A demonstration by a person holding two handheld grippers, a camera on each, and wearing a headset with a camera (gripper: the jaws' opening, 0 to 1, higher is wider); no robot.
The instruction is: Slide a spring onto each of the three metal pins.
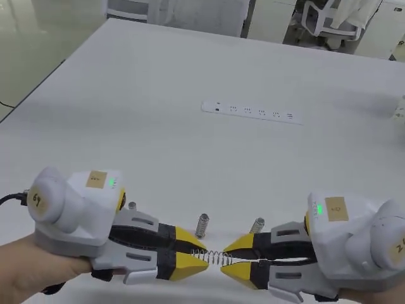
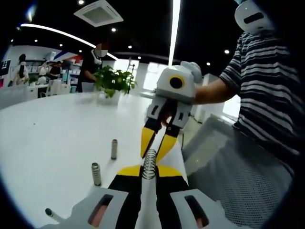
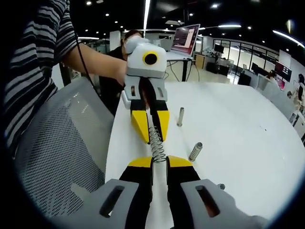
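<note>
A small coil spring (image 1: 215, 256) hangs level between my two grippers near the table's front edge. My left gripper (image 1: 203, 255) is shut on one end of it and my right gripper (image 1: 223, 260) on the other. The left gripper view has the spring (image 2: 150, 162) running from my own jaws to the right gripper (image 2: 157, 144). Just behind stand three metal pins. The left pin (image 1: 132, 206) is bare. The middle pin (image 1: 202, 225) and the right pin (image 1: 257, 225) each carry a spring. In the right gripper view the spring (image 3: 156, 143) leads to the left gripper (image 3: 151, 128).
A white power strip (image 1: 253, 112) lies across the middle of the white table (image 1: 158, 95). Office chairs (image 1: 329, 22) stand beyond its far edge. A grey mesh chair (image 3: 62, 143) sits close by the table's near edge. A potted plant (image 2: 113, 81) stands further down the table.
</note>
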